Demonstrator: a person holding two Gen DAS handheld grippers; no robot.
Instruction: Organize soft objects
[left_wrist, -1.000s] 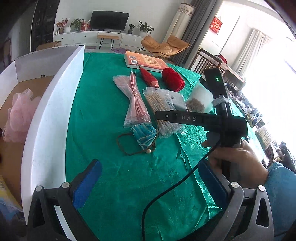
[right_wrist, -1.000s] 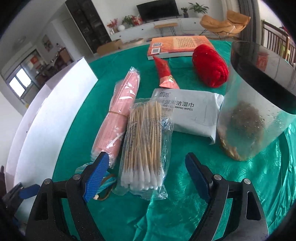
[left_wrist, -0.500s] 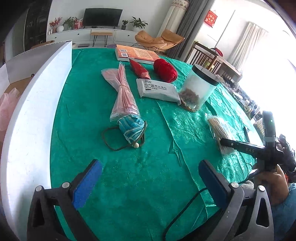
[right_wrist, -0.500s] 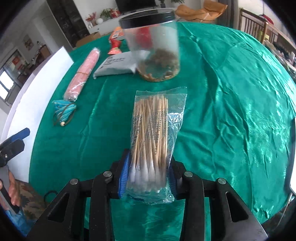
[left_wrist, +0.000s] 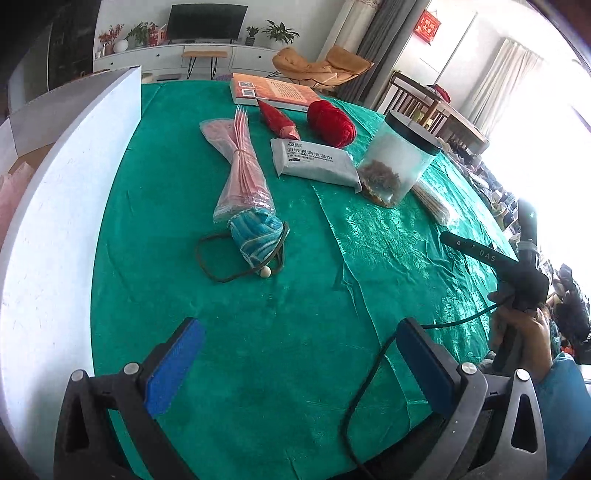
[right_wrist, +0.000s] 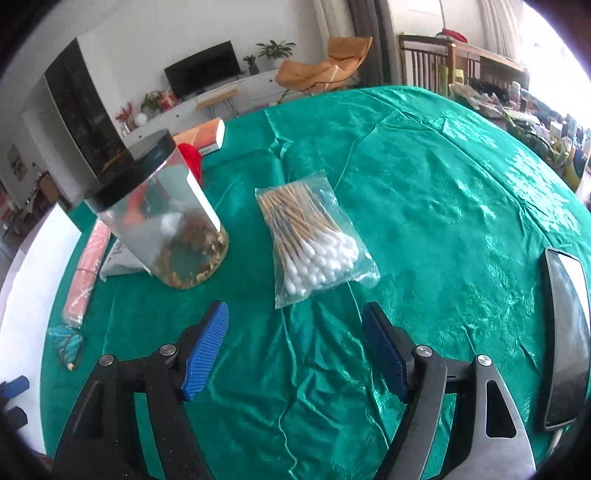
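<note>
A clear bag of cotton swabs (right_wrist: 314, 240) lies on the green tablecloth, just ahead of my open, empty right gripper (right_wrist: 295, 350). It shows partly behind the jar in the left wrist view (left_wrist: 432, 203). My left gripper (left_wrist: 295, 365) is open and empty above bare cloth. Ahead of it lie a blue pouch with a brown cord (left_wrist: 256, 236), a pink wrapped bundle (left_wrist: 242, 173), a wet-wipes pack (left_wrist: 314, 162), a red yarn ball (left_wrist: 332, 123) and a red cone-shaped item (left_wrist: 275, 118).
A clear jar with a black lid (right_wrist: 162, 218) stands left of the swabs. A white box wall (left_wrist: 62, 206) runs along the table's left side. An orange book (left_wrist: 273, 90) lies at the far edge. A dark flat device (right_wrist: 563, 362) lies at the right.
My right gripper carried the swab bag right of the jar, set it down, opened and drew back. The left gripper stayed open and shifted slightly.
</note>
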